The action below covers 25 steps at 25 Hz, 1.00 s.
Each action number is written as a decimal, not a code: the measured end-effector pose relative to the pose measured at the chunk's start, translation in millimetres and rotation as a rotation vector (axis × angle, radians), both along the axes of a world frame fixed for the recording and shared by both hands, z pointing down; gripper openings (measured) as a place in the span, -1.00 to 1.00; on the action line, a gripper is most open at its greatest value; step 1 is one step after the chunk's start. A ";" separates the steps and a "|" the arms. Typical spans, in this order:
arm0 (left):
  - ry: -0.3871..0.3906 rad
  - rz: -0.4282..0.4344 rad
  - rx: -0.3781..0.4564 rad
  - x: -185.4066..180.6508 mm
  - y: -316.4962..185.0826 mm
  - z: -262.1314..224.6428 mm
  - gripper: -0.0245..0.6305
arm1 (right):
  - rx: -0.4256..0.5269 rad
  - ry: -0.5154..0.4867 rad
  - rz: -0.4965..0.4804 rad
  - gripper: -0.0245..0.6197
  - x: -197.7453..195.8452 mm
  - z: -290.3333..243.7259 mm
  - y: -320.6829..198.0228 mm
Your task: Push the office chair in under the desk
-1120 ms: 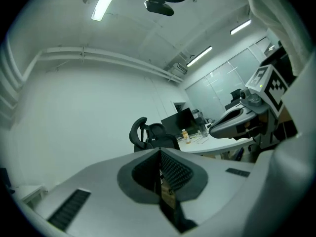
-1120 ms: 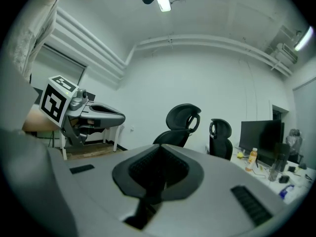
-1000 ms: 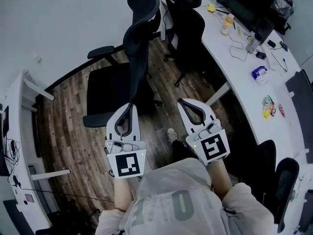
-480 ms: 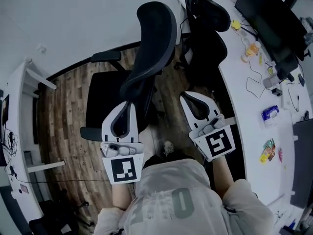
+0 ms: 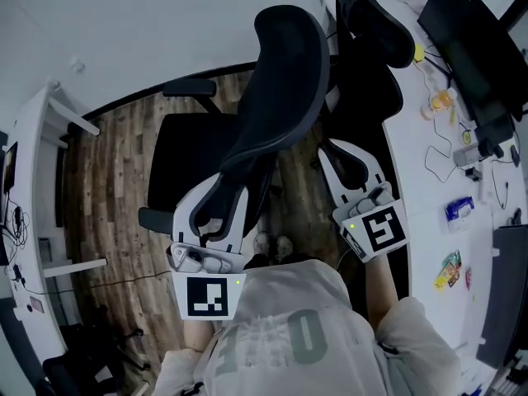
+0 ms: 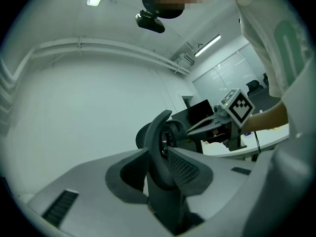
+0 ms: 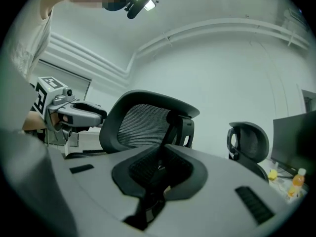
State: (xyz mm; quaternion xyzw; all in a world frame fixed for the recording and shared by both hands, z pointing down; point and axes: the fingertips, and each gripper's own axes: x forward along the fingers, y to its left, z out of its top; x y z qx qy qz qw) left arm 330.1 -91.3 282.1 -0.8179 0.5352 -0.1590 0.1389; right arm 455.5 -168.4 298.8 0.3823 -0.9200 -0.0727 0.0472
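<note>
A black office chair with a mesh back stands on the wood floor, left of the white desk; its back is turned toward me. My left gripper is at the lower part of the chair back. Its jaws are opening, and the back's dark edge stands between them. My right gripper is shut with nothing in it. It hangs just right of the chair back, between chair and desk. The right gripper view shows the mesh back ahead of the right gripper.
A second black chair stands by the desk further on. The desk carries a monitor, an orange bottle, cables and small packets. Another white desk runs along the left. My feet are on the floor below the chair.
I have come closer to the chair. The left gripper reached the chair back and its jaws parted around the back's edge. The right gripper moved up beside the back and stays shut.
</note>
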 end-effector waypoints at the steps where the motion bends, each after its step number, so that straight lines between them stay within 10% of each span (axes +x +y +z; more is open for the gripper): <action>1: -0.006 0.003 -0.001 1.3 0.1 0.6 -0.59 | 0.005 0.005 -0.003 -0.85 0.2 -1.7 -3.2; 12: 0.024 -0.008 0.009 -16.6 -11.7 -8.5 -0.30 | -0.042 -0.036 -0.048 -0.13 -4.6 -13.1 -45.5; 25: -0.012 -0.010 -0.045 8.0 -43.2 -4.9 -0.26 | -0.105 -0.005 -0.151 -0.08 -23.5 3.3 -96.1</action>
